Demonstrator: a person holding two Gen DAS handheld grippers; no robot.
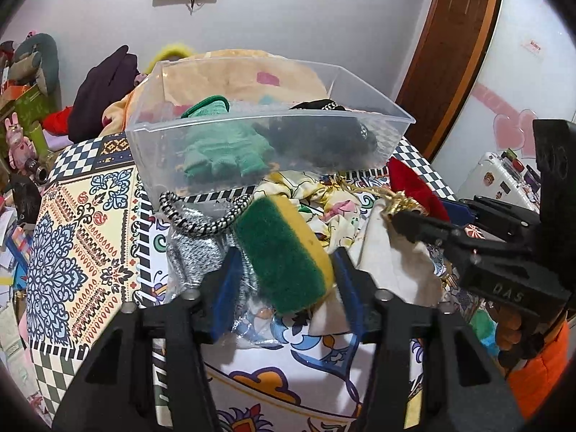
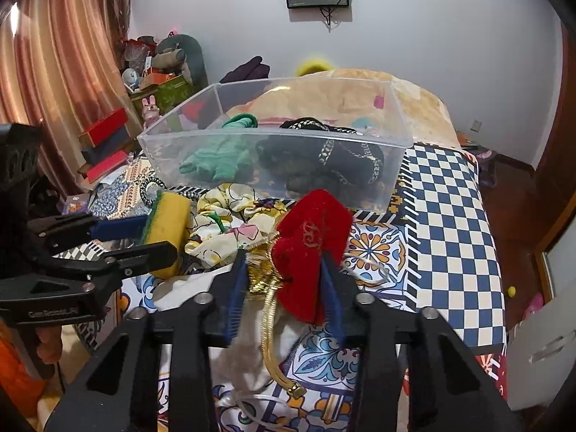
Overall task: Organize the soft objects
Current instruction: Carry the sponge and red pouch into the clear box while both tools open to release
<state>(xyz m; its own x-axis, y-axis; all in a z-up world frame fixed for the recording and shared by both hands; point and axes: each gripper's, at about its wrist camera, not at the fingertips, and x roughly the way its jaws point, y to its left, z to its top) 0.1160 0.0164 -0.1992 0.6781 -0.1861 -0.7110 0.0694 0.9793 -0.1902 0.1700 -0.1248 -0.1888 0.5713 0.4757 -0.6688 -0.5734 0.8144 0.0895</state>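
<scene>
My left gripper (image 1: 284,262) is shut on a yellow sponge with a green scouring face (image 1: 284,252), held above the patterned cloth; the sponge also shows in the right wrist view (image 2: 167,226). My right gripper (image 2: 288,273) is shut on a red velvet pouch (image 2: 309,248) with a gold cord (image 2: 270,327); the pouch also shows in the left wrist view (image 1: 410,183). A clear plastic bin (image 1: 266,122) stands behind, holding a green glove (image 1: 223,151) and a black chain-strap item (image 2: 331,165).
On the cloth in front of the bin lie a floral scrunchie (image 2: 230,226), a grey knit item with a black-and-white cord (image 1: 201,237) and a white cloth bag (image 1: 396,262). The checkered bed edge (image 2: 464,237) drops off at the right. Clutter stands at the left.
</scene>
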